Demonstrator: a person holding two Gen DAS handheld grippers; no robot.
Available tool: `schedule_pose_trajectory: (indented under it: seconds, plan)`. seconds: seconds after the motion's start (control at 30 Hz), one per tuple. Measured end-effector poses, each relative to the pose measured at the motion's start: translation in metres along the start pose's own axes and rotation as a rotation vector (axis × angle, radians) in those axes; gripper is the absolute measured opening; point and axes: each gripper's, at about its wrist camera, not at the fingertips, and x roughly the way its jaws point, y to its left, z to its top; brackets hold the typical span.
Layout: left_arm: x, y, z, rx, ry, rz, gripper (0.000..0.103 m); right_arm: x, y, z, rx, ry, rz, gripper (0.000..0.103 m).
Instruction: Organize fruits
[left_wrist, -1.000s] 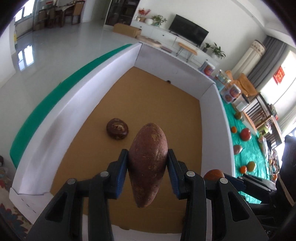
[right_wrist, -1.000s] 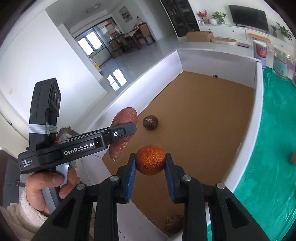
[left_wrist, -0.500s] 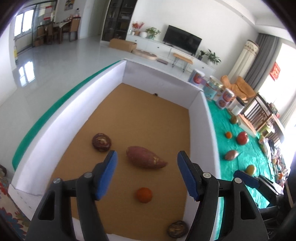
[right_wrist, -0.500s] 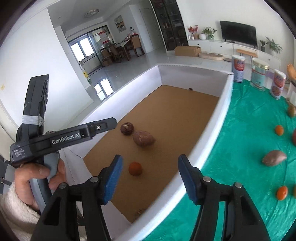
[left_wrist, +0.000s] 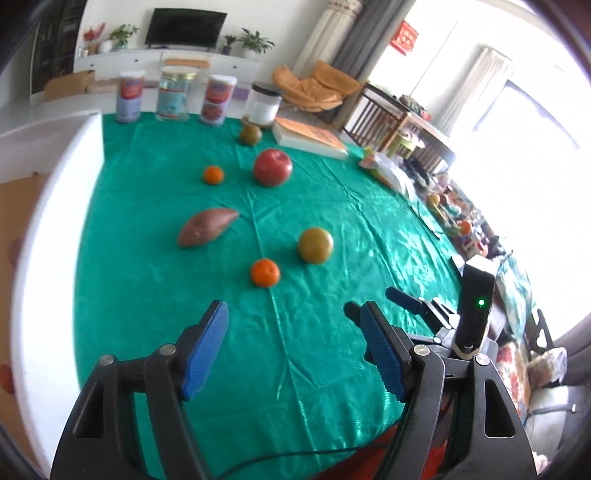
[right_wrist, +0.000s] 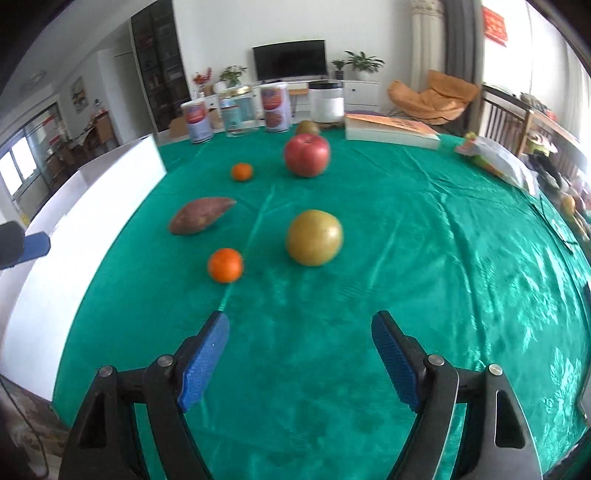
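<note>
A second ago each hand-held gripper was pinching one item over the white box (right_wrist: 92, 192); half a second ago both items were lying inside it. Now both cameras have turned away to the green counter (right_wrist: 406, 240).

From the left: the box wall, then a sweet potato (right_wrist: 201, 219), a near orange (right_wrist: 225, 265) and a far small orange (right_wrist: 242, 172), a yellow-green fruit (right_wrist: 314, 237), a red apple (right_wrist: 306, 155) and a greenish fruit (right_wrist: 307, 127) behind it. All lie apart on the cloth.

The left hand-held gripper (left_wrist: 295, 354) and the right hand-held gripper (right_wrist: 299, 362) are both spread wide and carry nothing.

I judge one delivery is finished and the next picking begins; the near orange and the yellow-green fruit are closest.
</note>
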Motion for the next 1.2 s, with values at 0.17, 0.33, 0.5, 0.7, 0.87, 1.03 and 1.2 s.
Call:
schedule_pose_trajectory:
  seconds: [0.17, 0.33, 0.5, 0.7, 0.87, 1.03, 1.2]
  plan:
    - [0.062, -0.005, -0.010, 0.020, 0.004, 0.111, 0.076, 0.015, -0.041, 0.003, 0.156, 0.053, -0.002, 0.080]
    - [0.099, 0.021, -0.014, 0.031, -0.008, 0.254, 0.076, 0.034, -0.050, 0.024, 0.049, 0.052, -0.105, 0.084]
    - [0.110, 0.031, -0.016, 0.068, -0.032, 0.320, 0.076, 0.049, -0.067, 0.034, 0.057, 0.031, -0.156, 0.084]
    - [0.119, 0.029, -0.013, 0.100, -0.024, 0.351, 0.083, 0.079, -0.096, 0.042, 0.080, 0.072, -0.196, 0.087]
    - [0.125, 0.024, -0.012, 0.132, -0.003, 0.390, 0.088, 0.095, -0.109, 0.055, 0.113, 0.081, -0.215, 0.103]
    - [0.125, 0.024, -0.012, 0.134, -0.002, 0.398, 0.090, 0.104, -0.110, 0.065, 0.112, 0.085, -0.218, 0.103]
    - [0.125, 0.024, -0.012, 0.133, -0.001, 0.402, 0.091, 0.104, -0.110, 0.064, 0.114, 0.083, -0.217, 0.103]
